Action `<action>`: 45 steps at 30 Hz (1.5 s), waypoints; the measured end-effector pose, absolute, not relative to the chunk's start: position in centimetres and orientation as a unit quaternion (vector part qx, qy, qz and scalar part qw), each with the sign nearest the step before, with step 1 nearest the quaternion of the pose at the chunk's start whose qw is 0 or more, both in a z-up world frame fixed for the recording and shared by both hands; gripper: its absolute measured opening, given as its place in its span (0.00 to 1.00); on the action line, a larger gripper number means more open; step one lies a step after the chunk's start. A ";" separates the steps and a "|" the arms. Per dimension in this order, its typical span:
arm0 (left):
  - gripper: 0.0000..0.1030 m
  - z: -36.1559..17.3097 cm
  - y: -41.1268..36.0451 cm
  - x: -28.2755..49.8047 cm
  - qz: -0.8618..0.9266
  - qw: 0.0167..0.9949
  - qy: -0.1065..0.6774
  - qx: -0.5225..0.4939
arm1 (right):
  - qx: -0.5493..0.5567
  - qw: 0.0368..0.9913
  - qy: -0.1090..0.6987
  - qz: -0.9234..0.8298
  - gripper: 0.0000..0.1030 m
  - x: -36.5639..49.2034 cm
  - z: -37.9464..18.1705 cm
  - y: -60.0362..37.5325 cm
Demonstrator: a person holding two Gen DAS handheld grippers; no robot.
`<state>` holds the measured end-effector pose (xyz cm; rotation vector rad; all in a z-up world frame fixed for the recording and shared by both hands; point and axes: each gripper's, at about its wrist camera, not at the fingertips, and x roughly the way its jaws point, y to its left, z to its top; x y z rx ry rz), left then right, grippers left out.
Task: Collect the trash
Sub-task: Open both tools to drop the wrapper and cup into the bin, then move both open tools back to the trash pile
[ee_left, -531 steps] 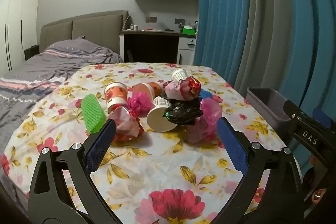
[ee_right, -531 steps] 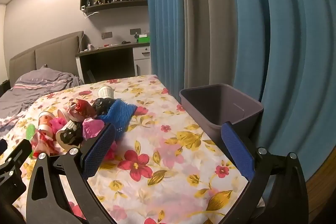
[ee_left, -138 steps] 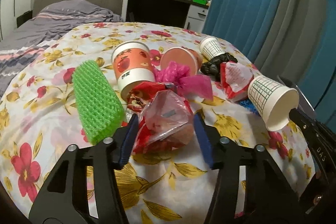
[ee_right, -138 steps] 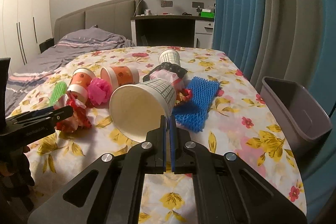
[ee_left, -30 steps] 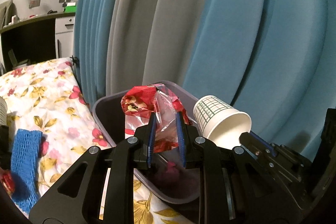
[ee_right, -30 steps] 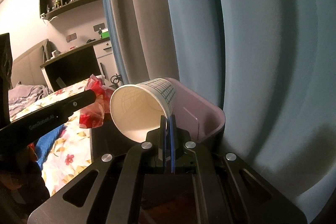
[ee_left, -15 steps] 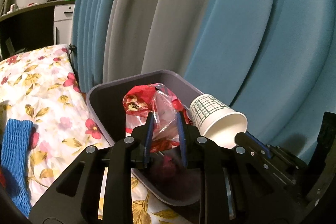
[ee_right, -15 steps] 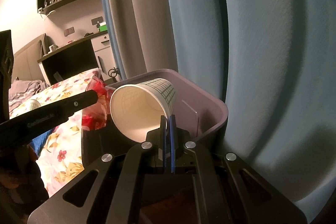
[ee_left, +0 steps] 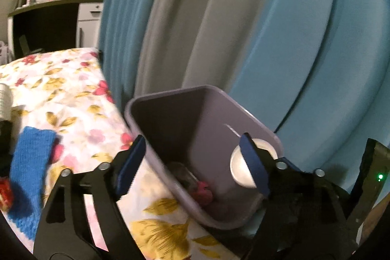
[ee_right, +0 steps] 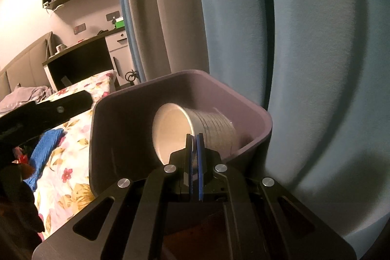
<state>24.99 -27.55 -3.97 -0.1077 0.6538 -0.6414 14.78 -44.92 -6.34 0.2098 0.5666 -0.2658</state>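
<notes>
A grey-purple bin [ee_left: 256, 130] stands at the table's right edge by the curtain; it also shows in the right wrist view [ee_right: 256, 113]. My left gripper [ee_left: 192, 167] is open and empty over the bin. The red and clear plastic wrapper [ee_left: 195, 184] lies at the bin's bottom. My right gripper [ee_right: 194, 150] is shut on the rim of a white paper cup [ee_right: 195, 128], held on its side inside the bin. The cup's mouth also shows in the left wrist view [ee_left: 240, 167].
A blue foam net [ee_left: 29, 162] and a white cup [ee_left: 3, 101] lie on the floral tablecloth [ee_left: 73, 89] at the left. Blue and grey curtains [ee_left: 243, 28] hang right behind the bin. A dark desk [ee_right: 80, 62] stands further back.
My left gripper has opened and the red wrapper has dropped into the bin. My right gripper has lowered the paper cup into the bin, still shut on its rim.
</notes>
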 end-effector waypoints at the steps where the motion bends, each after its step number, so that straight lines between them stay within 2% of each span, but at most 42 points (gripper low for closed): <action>1: 0.83 -3.8 -27.2 24.8 -0.302 0.899 0.312 -0.050 | 0.101 0.946 0.278 -0.131 0.04 14.9 -6.3 -44.8; 3: 0.92 -3.7 -26.3 24.2 -0.282 0.909 0.304 -0.048 | 0.103 0.947 0.276 -0.130 0.05 14.8 -6.1 -44.8; 4: 0.93 -3.6 -25.8 24.0 -0.276 0.911 0.301 -0.050 | 0.104 0.947 0.275 -0.130 0.10 14.8 -6.0 -44.8; 5: 0.94 -3.6 -25.3 23.7 -0.269 0.914 0.300 -0.052 | 0.106 0.948 0.271 -0.130 0.21 14.7 -5.9 -44.8; 7: 0.94 -3.4 -24.2 23.1 -0.250 0.920 0.299 -0.051 | 0.109 0.950 0.261 -0.130 0.36 14.1 -5.5 -44.7; 9: 0.94 -3.2 -23.2 22.4 -0.233 0.926 0.294 -0.048 | 0.108 0.953 0.252 -0.131 0.40 13.3 -5.1 -44.5; 11: 0.94 -2.9 -21.9 21.6 -0.216 0.931 0.290 -0.046 | 0.105 0.955 0.243 -0.135 0.50 12.4 -4.5 -44.1; 12: 0.94 -2.8 -21.3 21.2 -0.208 0.934 0.287 -0.046 | 0.104 0.957 0.237 -0.134 0.52 12.0 -4.2 -43.8; 14: 0.94 -2.4 -20.0 20.2 -0.190 0.940 0.281 -0.043 | 0.100 0.960 0.223 -0.136 0.65 10.9 -3.5 -43.0; 17: 0.94 -2.1 -17.7 18.7 -0.164 0.947 0.273 -0.042 | 0.101 0.965 0.201 -0.134 0.76 9.4 -2.5 -41.8; 22: 0.94 -1.7 -13.3 16.0 -0.122 0.954 0.267 -0.055 | 0.101 0.972 0.178 -0.116 0.84 7.5 -1.4 -39.4; 35: 0.94 -3.1 -0.7 10.1 0.018 0.964 0.257 -0.072 | 0.078 0.979 0.186 -0.018 0.85 7.5 -1.4 -29.9; 45: 0.94 -3.2 5.8 8.5 0.084 0.960 0.246 -0.100 | 0.041 0.975 0.217 0.038 0.85 9.8 -3.0 -23.5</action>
